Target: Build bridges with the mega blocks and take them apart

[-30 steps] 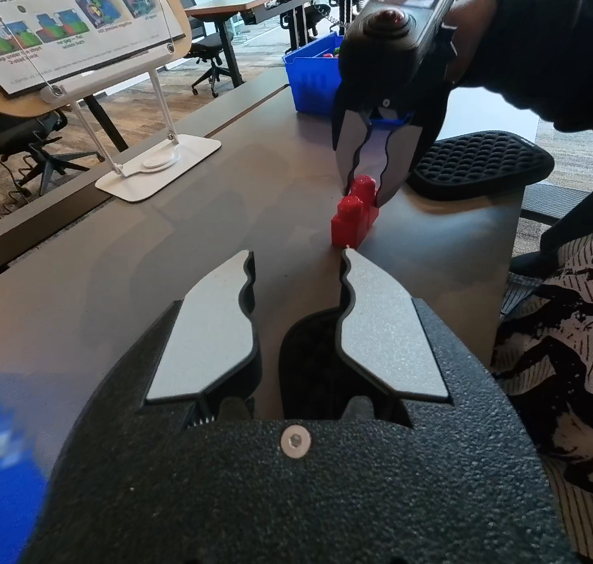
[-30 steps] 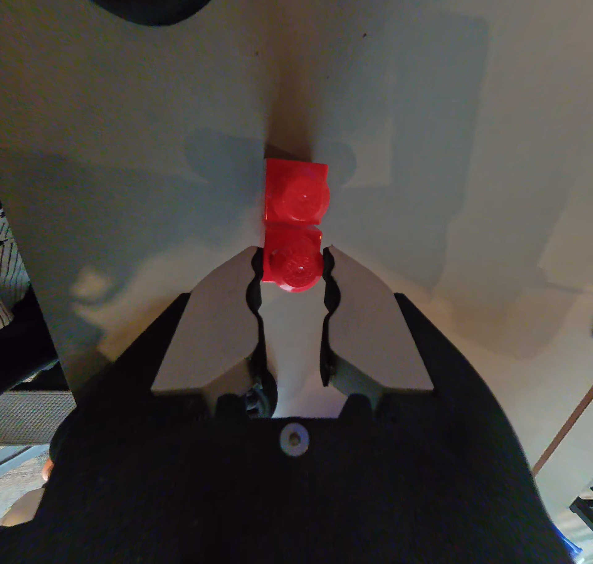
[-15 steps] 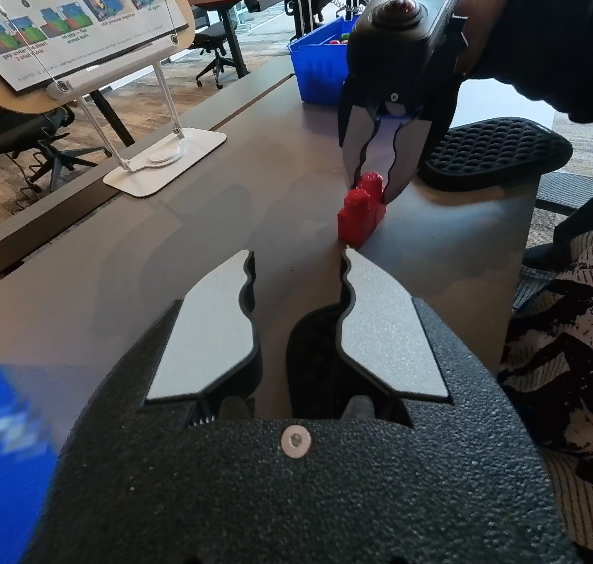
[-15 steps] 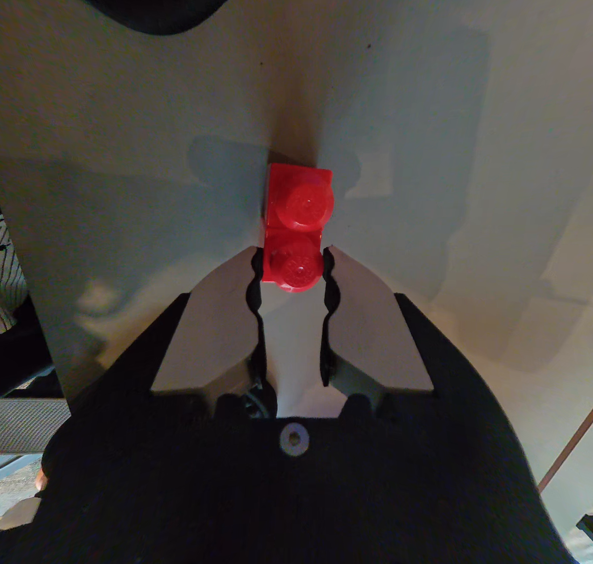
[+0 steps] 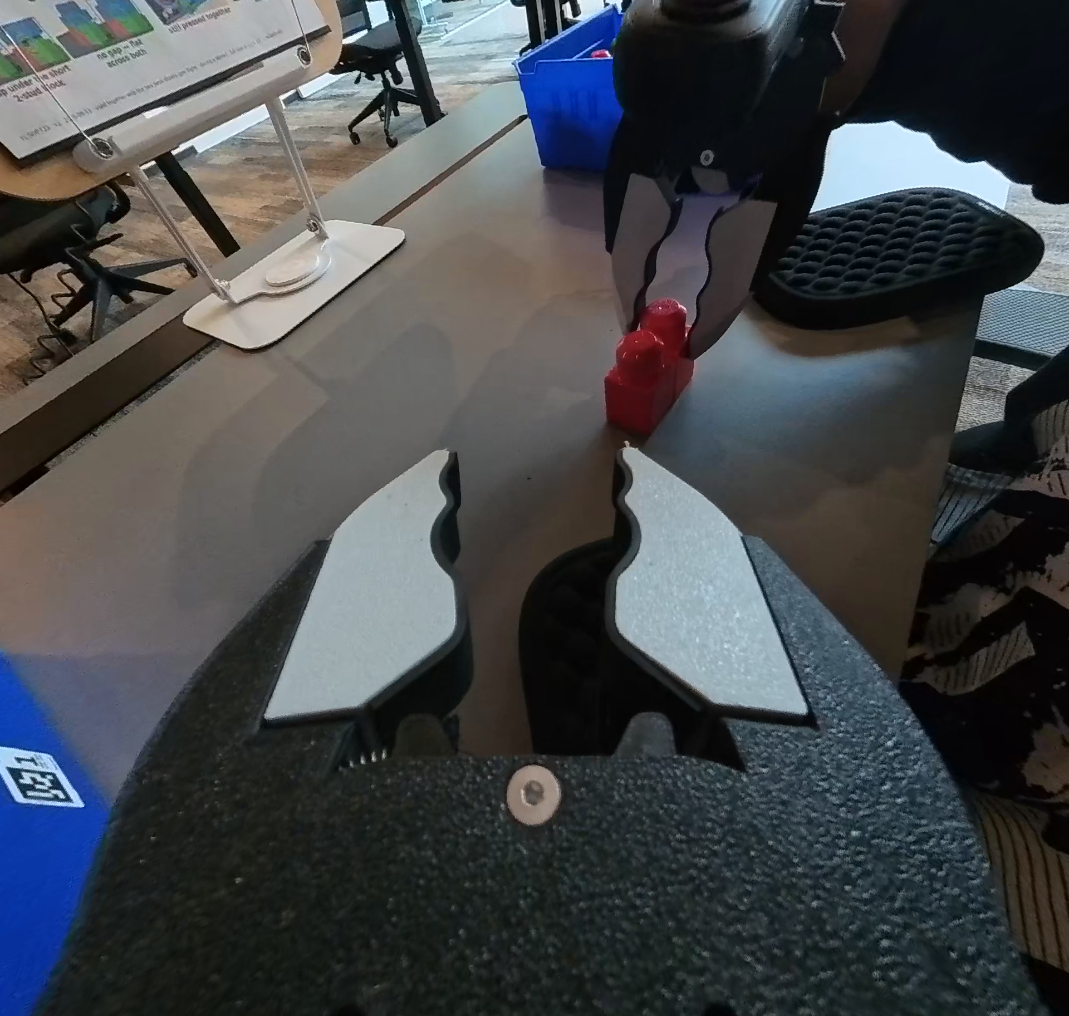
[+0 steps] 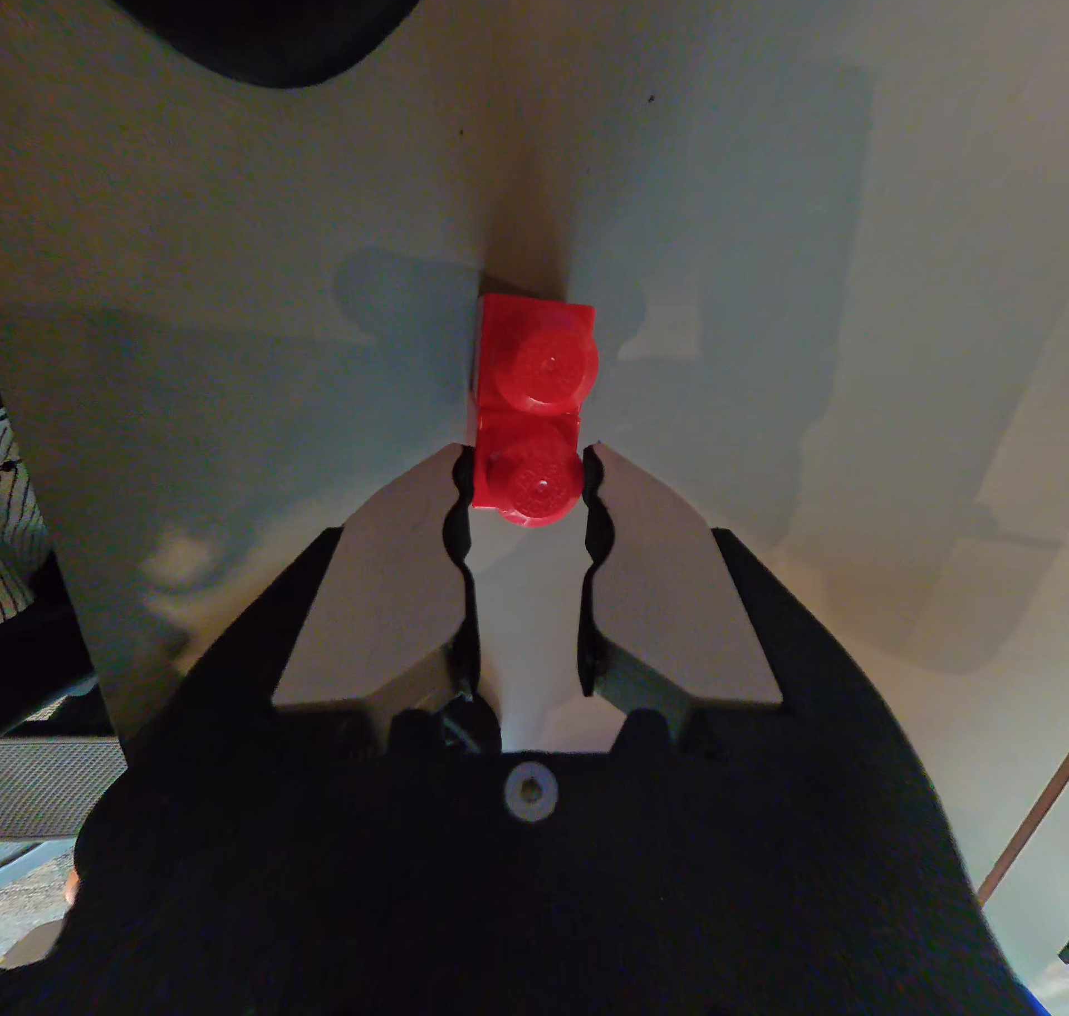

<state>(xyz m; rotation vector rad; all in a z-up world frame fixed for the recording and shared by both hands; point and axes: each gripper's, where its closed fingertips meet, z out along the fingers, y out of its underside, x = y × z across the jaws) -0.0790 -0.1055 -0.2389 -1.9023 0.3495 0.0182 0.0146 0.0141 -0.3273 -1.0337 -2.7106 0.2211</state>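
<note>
Though the bin (image 5: 570,103) beyond hides its contents, one red block (image 5: 648,378) shows, right fingers (image 5: 708,288) pinching it; left fingers (image 5: 399,589) spread.

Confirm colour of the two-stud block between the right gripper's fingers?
Solid red block, both studs too. Clearest in the right wrist view, looking straight down on it.

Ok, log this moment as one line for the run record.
right gripper: fingers astride near stud of red two-stud plastic block, contact unclear | left gripper: open, empty | block: upright on grey table
</note>
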